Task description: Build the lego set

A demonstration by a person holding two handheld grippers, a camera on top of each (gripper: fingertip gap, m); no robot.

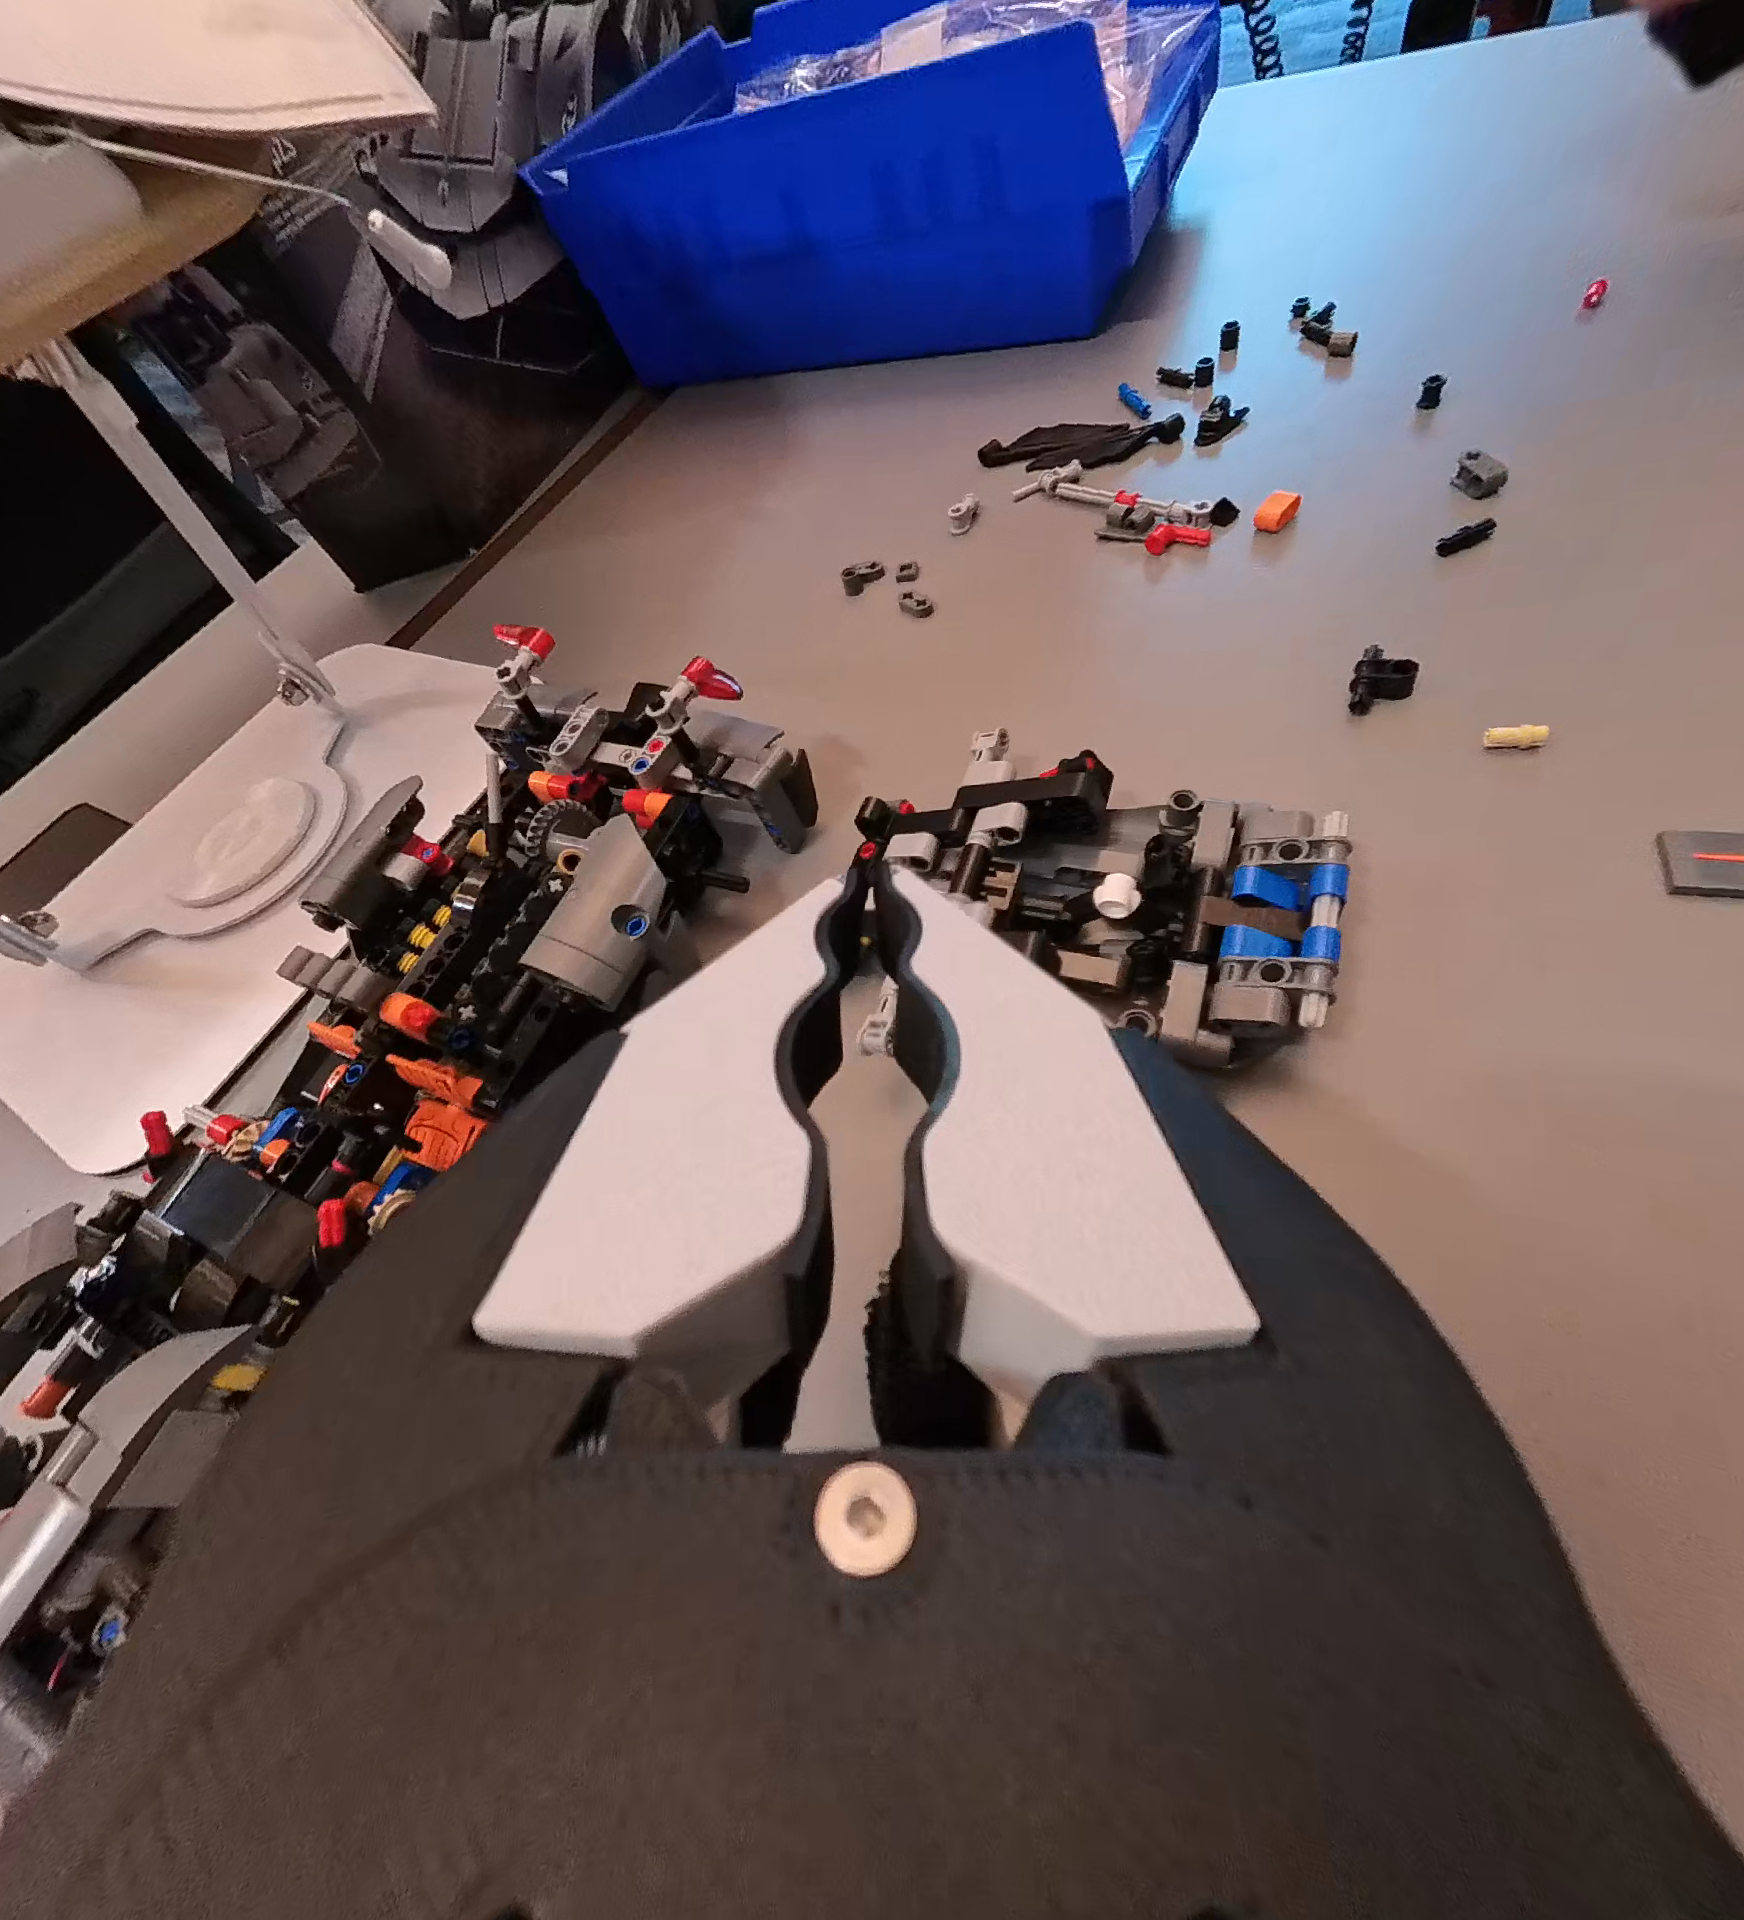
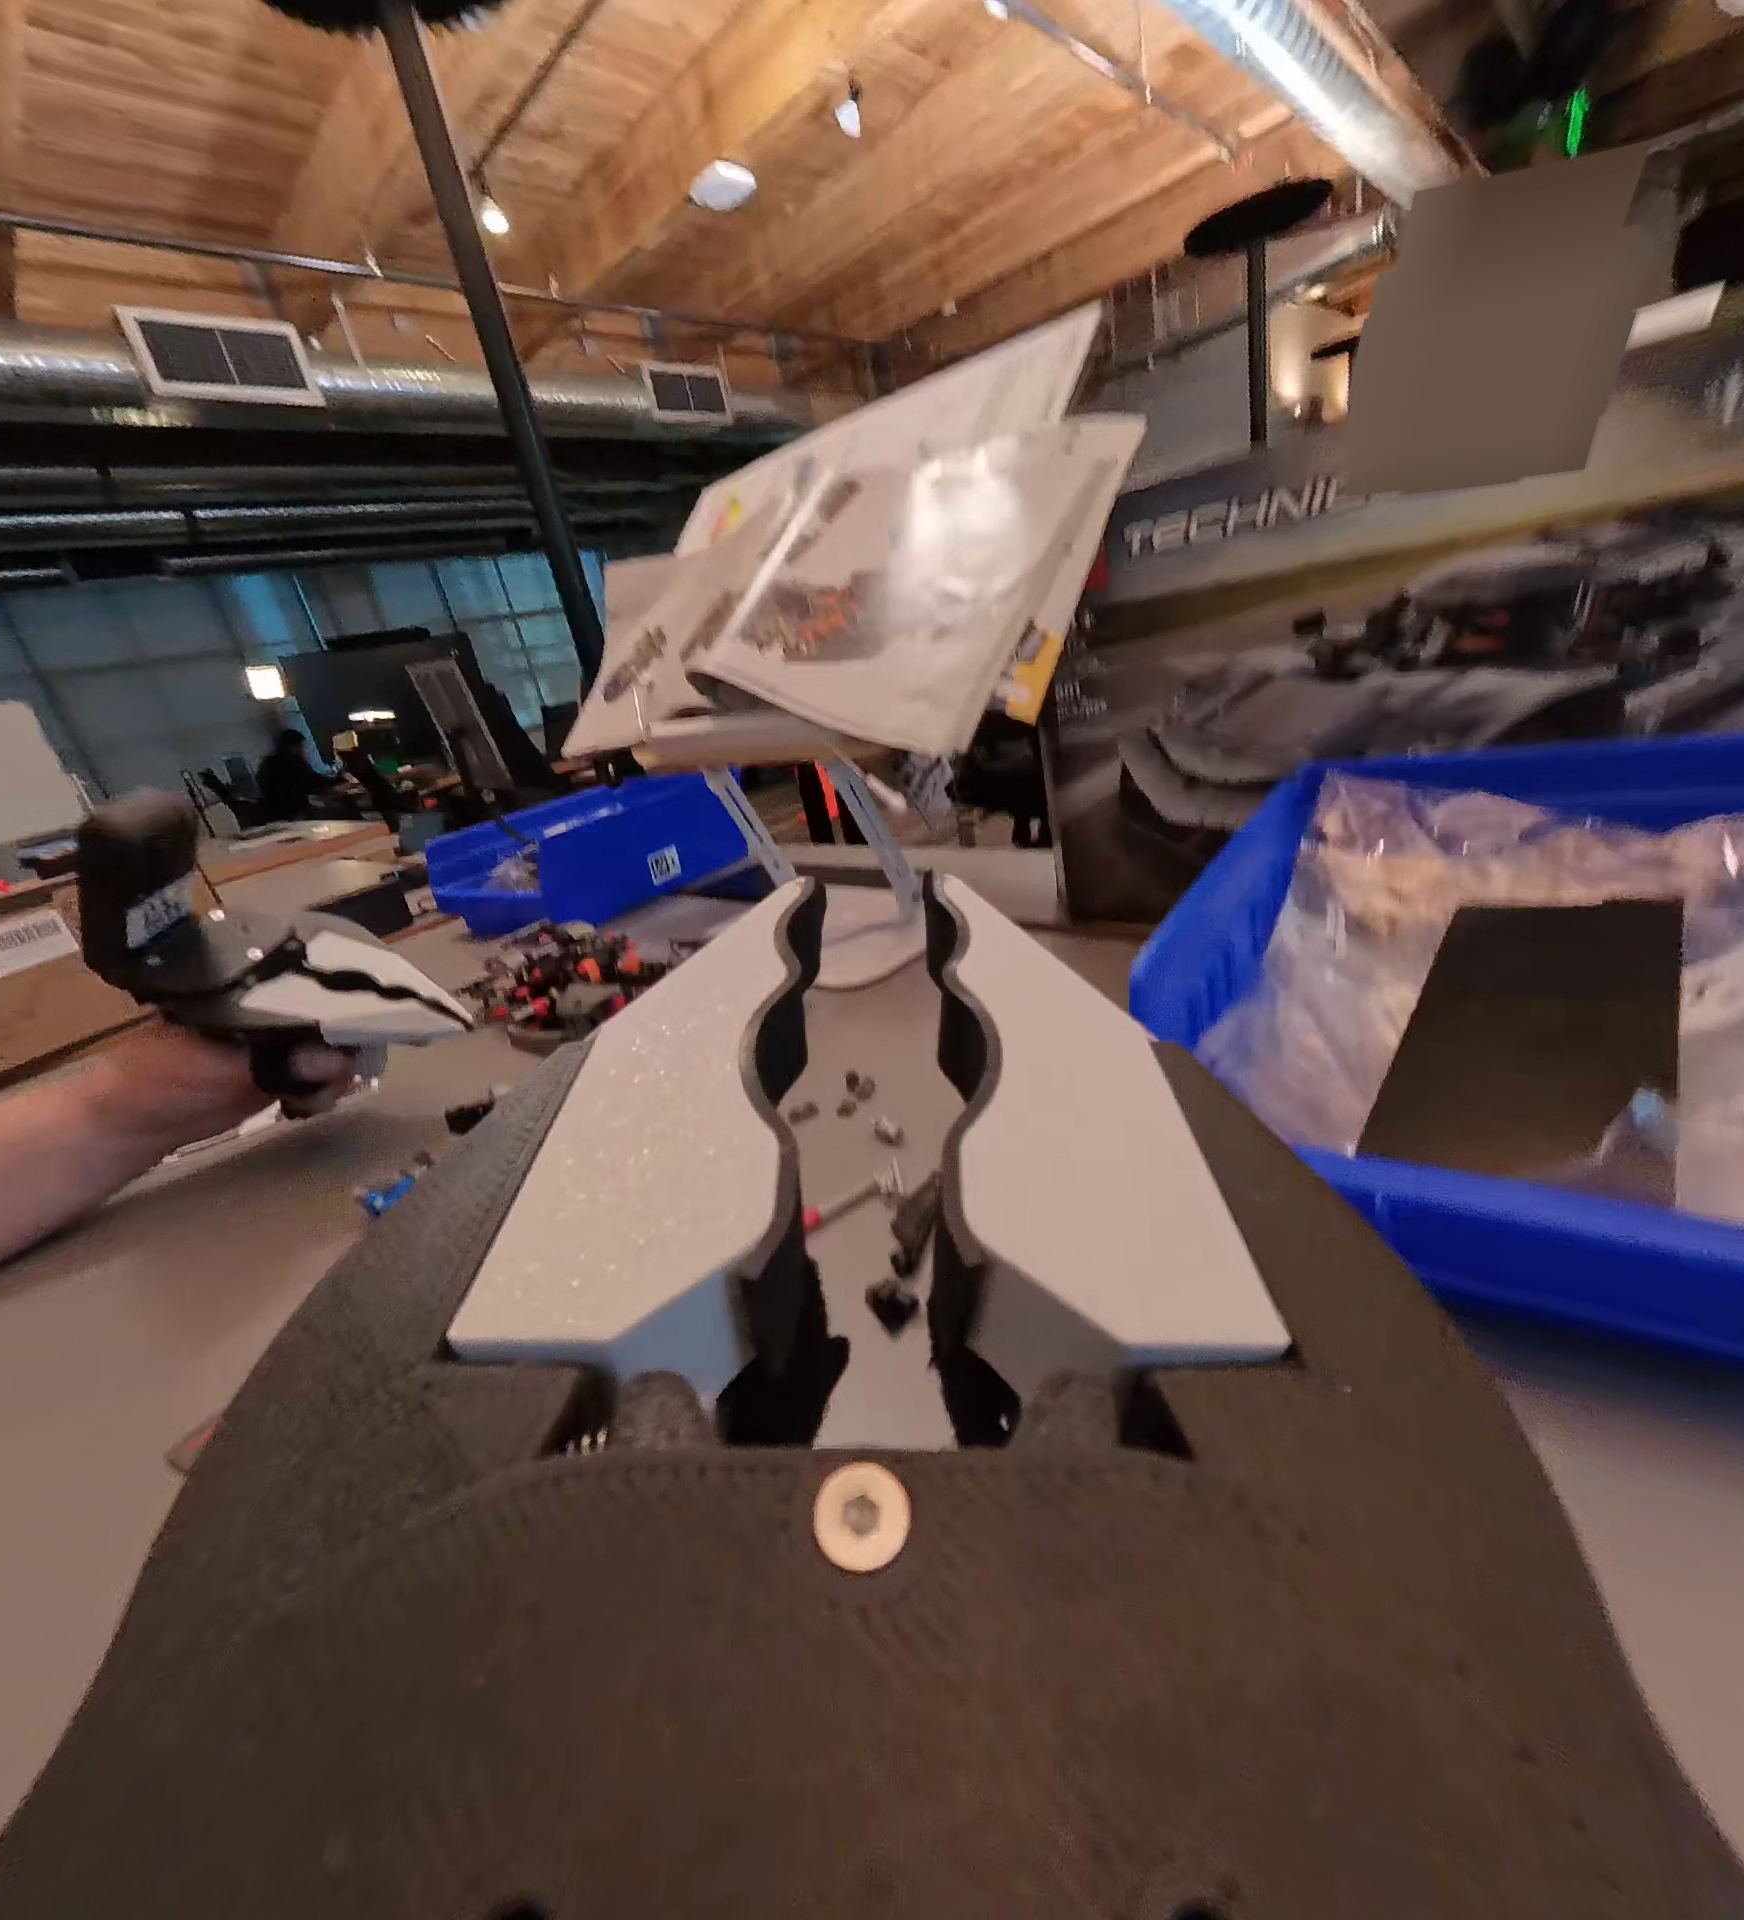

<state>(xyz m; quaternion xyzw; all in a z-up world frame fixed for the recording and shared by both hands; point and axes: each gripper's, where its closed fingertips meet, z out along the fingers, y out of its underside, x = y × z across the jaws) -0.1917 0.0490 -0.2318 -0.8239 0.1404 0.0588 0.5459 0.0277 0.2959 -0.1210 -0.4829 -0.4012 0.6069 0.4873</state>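
Two assemblies lie built on the grey table (image 1: 1470,1195): a long chassis (image 1: 494,966) and a smaller module (image 1: 1138,914). Many loose pieces (image 1: 1159,509) remain. The left gripper (image 1: 870,883) pinches the module's black link; the right gripper (image 2: 873,894) hovers parted, empty.

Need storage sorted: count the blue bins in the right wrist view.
2. One blue bin with plastic bags sits close at right; another blue bin sits farther back, left of the instruction stand. Others may be hidden.
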